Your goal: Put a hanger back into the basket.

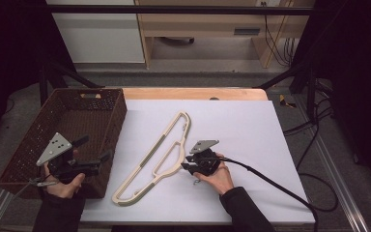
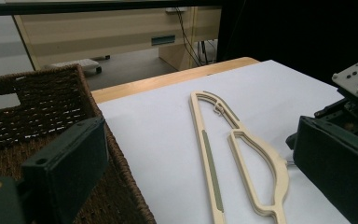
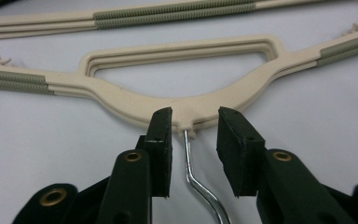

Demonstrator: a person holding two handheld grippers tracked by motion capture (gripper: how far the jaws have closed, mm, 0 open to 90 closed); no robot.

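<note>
— Two grippers, one hanger: where does it lie?

— The hanger lies flat on the white sheet, left of centre, just beside the wicker basket but apart from it. Its long axis runs on a slant, from about seven o'clock near the person to about one o'clock farther off. The neck with the metal hook sits on the long side that faces four o'clock, toward the right gripper.

— How do the jaws stand?

— In the right gripper view, the right gripper has its pads either side of the hook's wire stem, right at the neck, with a narrow gap left on both sides; nothing is pinched yet. The left gripper hovers over the basket's near corner, jaws wide and empty.

— How will the thing handle?

— My guess is light and stiff: it looks like slim cream plastic with ribbed grey-green strips on the arms. The smooth plastic may slip, and the thin wire could let the hanger swing or twist if gripped there alone. The thick neck where stem meets body seems the surest hold, since weight balances about that point. The ribbed strips would offer friction for a second grip.
</note>
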